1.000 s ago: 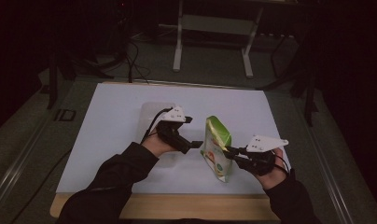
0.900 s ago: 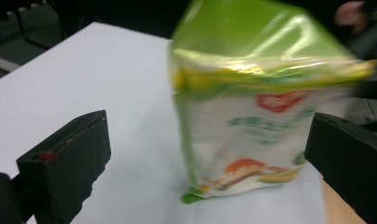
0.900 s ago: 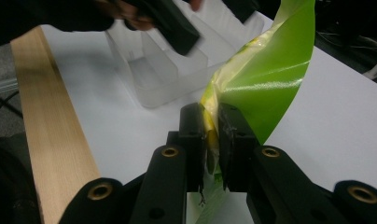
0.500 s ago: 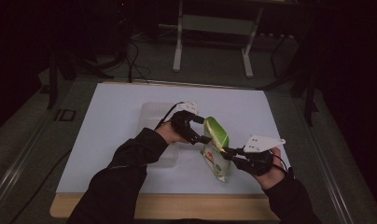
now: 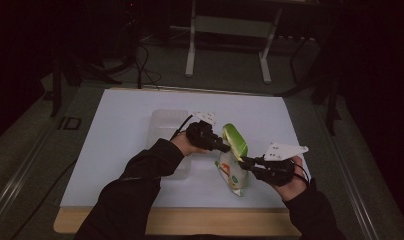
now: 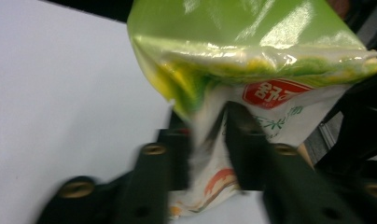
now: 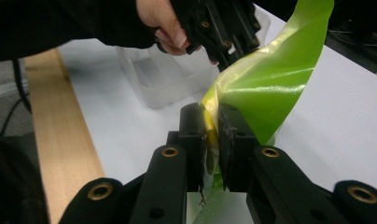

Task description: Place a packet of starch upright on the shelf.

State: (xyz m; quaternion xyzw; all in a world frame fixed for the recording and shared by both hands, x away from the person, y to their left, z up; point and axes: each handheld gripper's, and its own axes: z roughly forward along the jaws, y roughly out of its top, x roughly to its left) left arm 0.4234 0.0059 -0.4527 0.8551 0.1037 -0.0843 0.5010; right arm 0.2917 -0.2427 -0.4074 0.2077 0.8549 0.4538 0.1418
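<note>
A green and white snack bag (image 5: pixel 233 167) stands upright on the white table top between my two grippers. My left gripper (image 5: pixel 225 148) comes in from the left and its jaws have just been closing; they now pinch the bag's film (image 6: pixel 252 56) near its upper edge, as the left gripper (image 6: pixel 210 140) view shows close up. My right gripper (image 5: pixel 243 163) is shut on the bag's right side seam. In the right gripper view the right gripper (image 7: pixel 212 135) clamps the yellow-green seam of the bag (image 7: pixel 270 74), with the left gripper (image 7: pixel 224 51) just beyond it.
A clear plastic container (image 5: pixel 167 130) lies on the white table cover (image 5: pixel 115 140) just left of the left hand, also the container (image 7: pixel 163 79) in the right gripper view. A wooden table edge (image 5: pixel 190 222) runs along the front. Table legs and cables stand on the dark floor behind.
My left hand moved right and slightly down to the bag, and its jaws went from wide apart to closed on the bag's upper part. The right gripper stayed put.
</note>
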